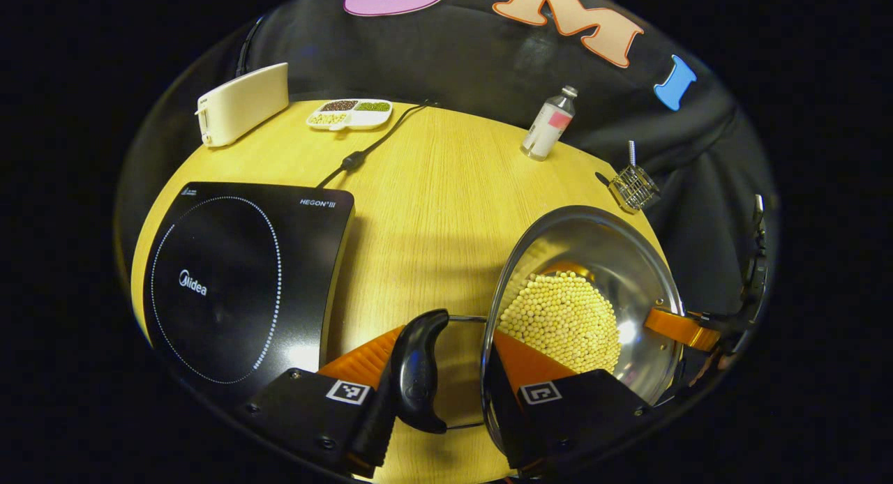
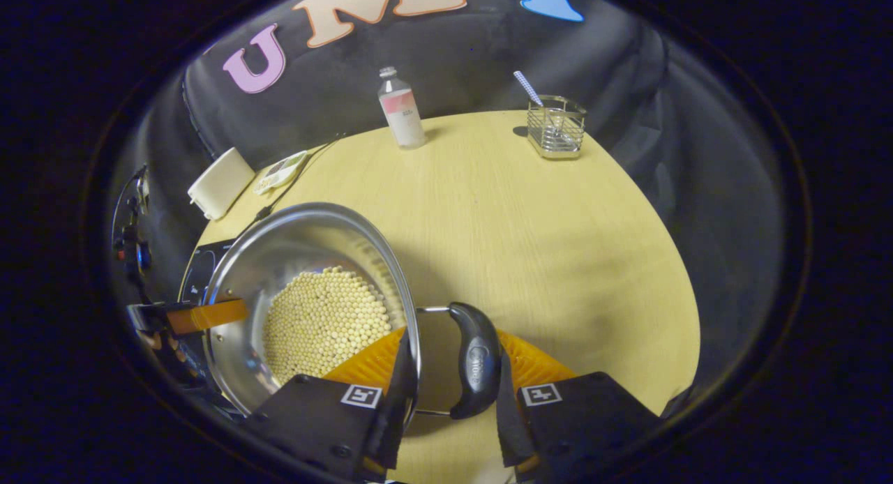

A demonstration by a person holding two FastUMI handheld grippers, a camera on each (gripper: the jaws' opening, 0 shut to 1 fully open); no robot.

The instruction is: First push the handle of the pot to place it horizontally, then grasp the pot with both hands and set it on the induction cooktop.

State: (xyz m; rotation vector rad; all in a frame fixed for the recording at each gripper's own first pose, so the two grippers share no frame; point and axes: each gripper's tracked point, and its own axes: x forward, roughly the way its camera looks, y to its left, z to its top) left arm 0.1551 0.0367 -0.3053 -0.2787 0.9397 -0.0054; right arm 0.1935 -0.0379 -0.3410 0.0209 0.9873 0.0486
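Observation:
A steel pot (image 1: 614, 261) holding yellow beans (image 1: 561, 320) is over the wooden table, just right of the black induction cooktop (image 1: 237, 282). My left gripper (image 1: 443, 365) is shut across the pot's near side, one orange finger outside the black handle (image 1: 418, 372) and the other inside the rim. In the right gripper view, my right gripper (image 2: 453, 365) clamps the pot (image 2: 293, 254) the same way, around its other black handle (image 2: 474, 358). Each view shows the opposite gripper's orange finger inside the far rim: the right gripper (image 1: 687, 327) and the left gripper (image 2: 206, 315).
A white appliance (image 1: 241, 104), a sectioned dish (image 1: 349, 113) and the cooktop's cord (image 1: 370, 149) lie at the back left. A bottle (image 1: 550, 123) and a wire basket (image 1: 633, 186) stand at the back right. Bare tabletop (image 2: 558, 247) spreads right of the pot.

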